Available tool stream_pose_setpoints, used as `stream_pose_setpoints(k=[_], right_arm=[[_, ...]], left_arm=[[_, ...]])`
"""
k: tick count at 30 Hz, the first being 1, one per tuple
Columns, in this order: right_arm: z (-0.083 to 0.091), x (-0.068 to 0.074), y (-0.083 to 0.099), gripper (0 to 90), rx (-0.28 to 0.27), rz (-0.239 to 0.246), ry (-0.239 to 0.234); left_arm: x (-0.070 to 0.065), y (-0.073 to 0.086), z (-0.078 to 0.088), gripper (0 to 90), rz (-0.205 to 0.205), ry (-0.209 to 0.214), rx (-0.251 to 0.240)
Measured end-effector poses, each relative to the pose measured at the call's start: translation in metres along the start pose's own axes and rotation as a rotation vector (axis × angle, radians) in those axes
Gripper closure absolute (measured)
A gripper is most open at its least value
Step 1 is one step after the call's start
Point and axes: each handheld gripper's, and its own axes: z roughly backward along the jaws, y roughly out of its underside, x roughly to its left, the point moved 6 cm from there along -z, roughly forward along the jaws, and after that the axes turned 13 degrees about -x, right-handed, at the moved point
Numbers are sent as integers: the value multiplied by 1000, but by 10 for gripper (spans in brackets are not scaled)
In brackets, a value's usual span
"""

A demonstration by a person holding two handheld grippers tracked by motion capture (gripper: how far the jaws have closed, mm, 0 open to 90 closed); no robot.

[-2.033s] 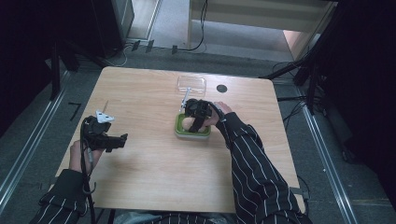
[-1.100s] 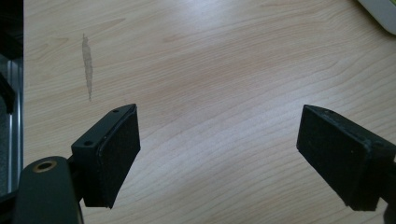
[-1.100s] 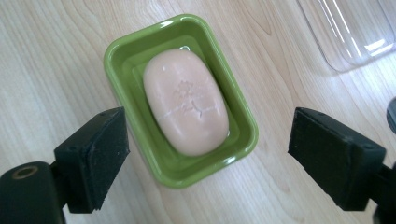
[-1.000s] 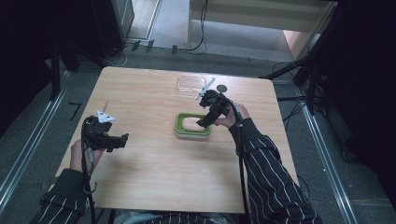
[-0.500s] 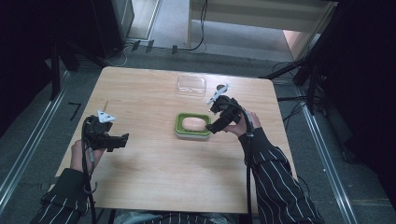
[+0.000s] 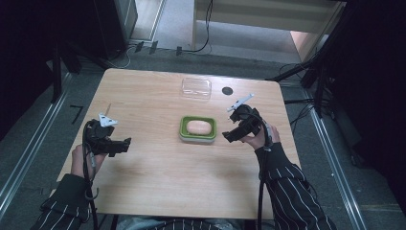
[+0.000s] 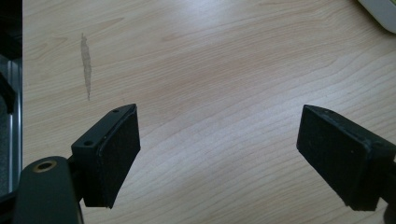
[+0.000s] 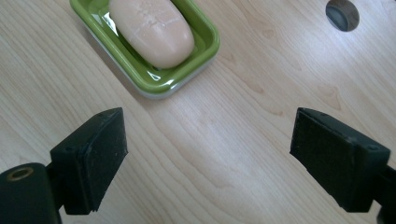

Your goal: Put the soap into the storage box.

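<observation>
A pale pink bar of soap [image 6: 199,127] lies in a green soap dish [image 6: 183,125] near the middle of the wooden worktop [image 6: 158,177], and a clear plastic lid [image 6: 196,87] rests farther back, well apart from the dish, with a small dark round hole [image 6: 227,90] in the worktop just beside it.

The right gripper [image 6: 231,134] hovers just to the right of the dish, its jaws spread wide with nothing between them; in the right gripper view the bar [image 8: 152,30] fills most of the tray [image 8: 205,39], lengthwise. The left gripper [image 6: 125,144] is held over bare wood near the left edge, well apart from the dish, its jaws likewise wide apart and empty.

The bar looks smooth, rounded and firm, probably light, and likely slick (a glossy surface with no flat faces gives pads little to bite on). A hold across its short width at mid-length seems the safest place, with moderate pressure, since a hard squeeze near a tapering end could pop it out.

The dish looks stiff and glossy, with a raised rim; one long wall pinched between the jaws would serve. It appears light enough to slide on the wood if nudged, so the other gripper may need to steady it. The lid looks thin and flexible, best taken by an edge.
</observation>
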Motion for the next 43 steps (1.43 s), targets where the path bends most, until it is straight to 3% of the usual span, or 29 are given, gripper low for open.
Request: stream_pose_setpoints(k=[23,28,43], right_arm=[[11,9,66,113,51,-80,47],[16,10,73,114,47,-99,56],[14,3,78,114,48,-79,50]], left_arm=[[0,0,0,143,0,2,-4],[-1,-1,-1,143,-7,6,-3],[-3,-3,-3,143,-15,8,-1]])
